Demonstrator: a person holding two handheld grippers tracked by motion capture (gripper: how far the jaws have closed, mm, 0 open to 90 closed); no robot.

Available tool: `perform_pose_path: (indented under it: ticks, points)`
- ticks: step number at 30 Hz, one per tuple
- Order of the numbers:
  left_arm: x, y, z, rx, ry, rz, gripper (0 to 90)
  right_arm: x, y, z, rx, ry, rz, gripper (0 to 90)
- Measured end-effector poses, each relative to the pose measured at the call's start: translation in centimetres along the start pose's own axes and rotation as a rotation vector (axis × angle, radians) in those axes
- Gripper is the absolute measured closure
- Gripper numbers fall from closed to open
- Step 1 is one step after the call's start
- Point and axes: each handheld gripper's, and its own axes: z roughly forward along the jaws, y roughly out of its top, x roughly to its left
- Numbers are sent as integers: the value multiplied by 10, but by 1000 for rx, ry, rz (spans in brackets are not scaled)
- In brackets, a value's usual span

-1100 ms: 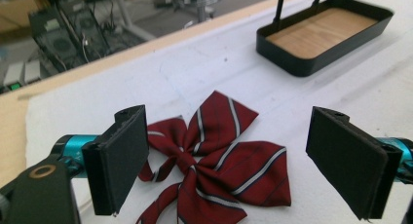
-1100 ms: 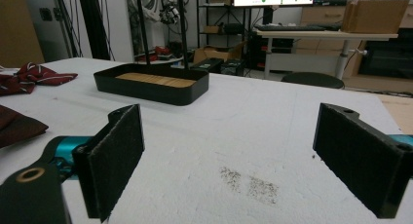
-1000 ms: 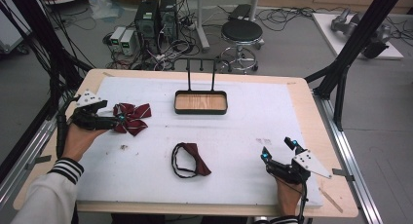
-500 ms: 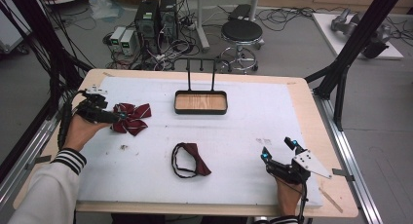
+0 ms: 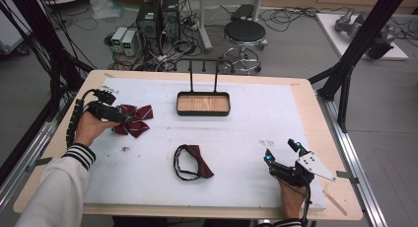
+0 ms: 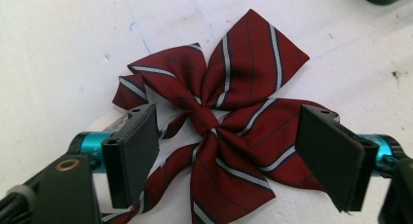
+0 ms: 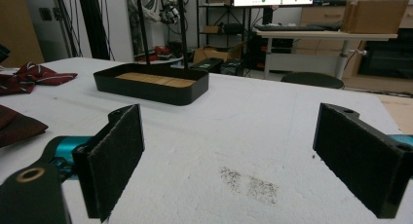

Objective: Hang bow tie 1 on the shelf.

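Note:
A maroon bow tie with white stripes [image 5: 134, 119] lies on the white mat at the left. My left gripper [image 5: 127, 118] is open right over it; in the left gripper view the jaws stand on either side of the bow's knot [image 6: 207, 118], with my left gripper [image 6: 231, 146] holding nothing. A plain maroon bow tie with a black strap [image 5: 193, 162] lies at the mat's front middle. My right gripper [image 5: 282, 155] rests open near the front right, its jaws [image 7: 238, 151] wide apart over bare mat.
A black tray with a wooden bottom [image 5: 203, 111] and a tall wire handle stands at the back middle, also seen as the tray [image 7: 151, 92] in the right gripper view. A dark smudge [image 7: 248, 182] marks the mat. A stool [image 5: 245, 32] and computers stand behind the table.
The left hand has turned and brought its gripper down over the striped bow tie. The right gripper and both bow ties have stayed put.

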Motion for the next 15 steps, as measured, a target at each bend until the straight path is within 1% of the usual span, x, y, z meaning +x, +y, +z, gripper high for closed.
perform_pose_path:
  ticks: [2,4,9,13,15]
  points:
    - [0,2,2,11,-9,-14,259,0,0,0,1,0,1,105]
    - [0,3,5,28,-6,-22,260,0,0,0,1,0,0,105]
    - [0,6,12,63,-19,-51,272,0,0,0,2,-1,0,105]
    - [0,6,17,94,-31,-66,286,0,0,0,2,0,2,105]
    - [1,6,18,103,-28,-69,296,0,0,0,1,0,-2,105]
